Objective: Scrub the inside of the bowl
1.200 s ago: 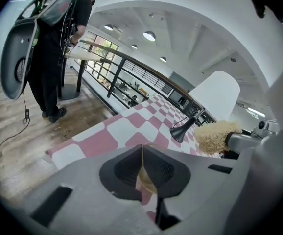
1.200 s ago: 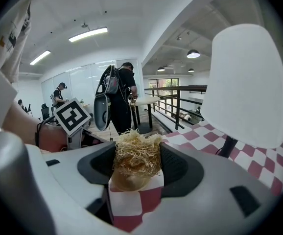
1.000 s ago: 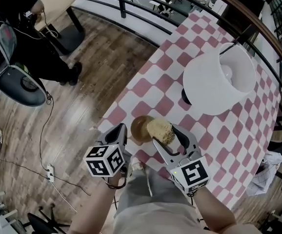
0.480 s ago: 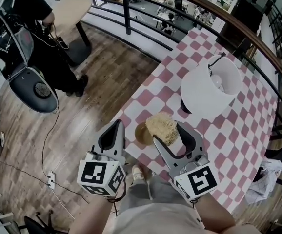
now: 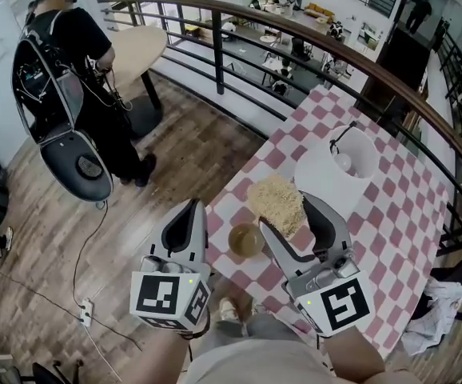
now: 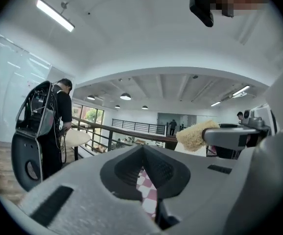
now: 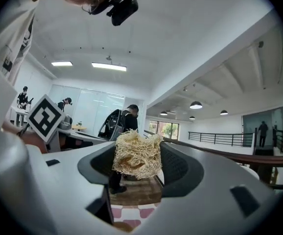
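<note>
So the bowl [image 5: 246, 239] is a small brown one sitting right at the near edge of the checkered worktop [image 5: 379, 214], with barely any cloth between it and the drop at 7 o'clock. Nothing is in it or touching it.

The right gripper [image 5: 285, 213] has its fingers [image 7: 183, 170] clamped on a straw-coloured loofah scrubber [image 5: 275, 198]. That scrubber sits at about 1 o'clock from the bowl in the head view, clear of the rim and not inside.

The left gripper [image 5: 193, 208] is at 9 o'clock from the bowl, apart from it, hanging around the worktop's edge. Its fingers [image 6: 127, 170] are closed together with nothing between them.

Room-wise: a big white lamp shade [image 5: 327, 184] stands at 1 o'clock, just beyond the scrubber, so that side is tight. From 3 to 5 o'clock there's open checkered cloth. The wooden floor [image 5: 175, 142] from 9 to 11 o'clock is open too, out to a person [image 5: 71, 46] wearing a backpack rig. A curved dark railing [image 5: 295, 34] runs along the far side from 11 to 2 o'clock.
</note>
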### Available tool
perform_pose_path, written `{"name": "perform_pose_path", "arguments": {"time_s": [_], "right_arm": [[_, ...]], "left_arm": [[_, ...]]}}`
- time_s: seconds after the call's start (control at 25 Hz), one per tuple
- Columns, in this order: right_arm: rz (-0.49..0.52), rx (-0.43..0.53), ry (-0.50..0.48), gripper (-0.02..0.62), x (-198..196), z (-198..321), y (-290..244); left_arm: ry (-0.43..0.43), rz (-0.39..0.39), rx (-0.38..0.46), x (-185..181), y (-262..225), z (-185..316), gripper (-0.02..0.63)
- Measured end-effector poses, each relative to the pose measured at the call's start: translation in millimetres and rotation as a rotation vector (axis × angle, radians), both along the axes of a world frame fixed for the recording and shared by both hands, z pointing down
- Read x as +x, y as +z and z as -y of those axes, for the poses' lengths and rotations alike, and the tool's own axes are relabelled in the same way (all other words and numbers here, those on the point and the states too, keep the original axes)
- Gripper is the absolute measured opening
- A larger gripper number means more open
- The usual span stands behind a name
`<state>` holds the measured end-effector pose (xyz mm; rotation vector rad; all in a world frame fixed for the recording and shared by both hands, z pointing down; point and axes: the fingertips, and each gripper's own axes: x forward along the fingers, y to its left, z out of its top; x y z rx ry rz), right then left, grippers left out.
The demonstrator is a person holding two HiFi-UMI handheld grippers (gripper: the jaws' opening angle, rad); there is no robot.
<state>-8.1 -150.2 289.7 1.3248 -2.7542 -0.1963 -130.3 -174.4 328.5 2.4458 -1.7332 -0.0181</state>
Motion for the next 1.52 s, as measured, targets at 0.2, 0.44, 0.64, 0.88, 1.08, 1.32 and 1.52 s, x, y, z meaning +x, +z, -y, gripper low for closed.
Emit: {"name": "perform_pose_path", "arguments": {"time_s": [0.2,0.44,0.64,0.88,1.08,1.32,1.52], "right_arm": [[0.033,0.091,-0.033,0.249,-1.3,-18.3,-53.3],[0.023,0.172,-0.024,0.249,2.2,-36.4,-87.8],[0.062,0.215,-0.036,0.249,1.2,-48.4,-95.8],[0.063,0.189,-0.031,0.249,7.3,-62.3,-79.8],[0.026,0.151,-0.019,0.249,7.9,-67.5,-60.9],[0.06,0.137,-0.039,0.249,6.2,-72.7,-54.8],[0.072,0.131,-0.047,0.249,7.3,-74.0,-56.4]], "left_arm": [[-0.022,0.092,0.116,-3.4,-46.4,-10.8,0.015],[-0.016,0.152,0.201,6.5,-92.1,-34.4,0.015],[0.03,0.141,0.234,16.4,-107.5,-53.2,0.015],[0.05,0.177,0.209,20.5,-89.7,-62.1,0.015],[0.056,0.164,0.179,18.6,-75.2,-67.4,0.015],[0.068,0.167,0.166,20.5,-71.6,-70.5,0.015],[0.074,0.171,0.161,23.7,-71.2,-72.8,0.015]]}}
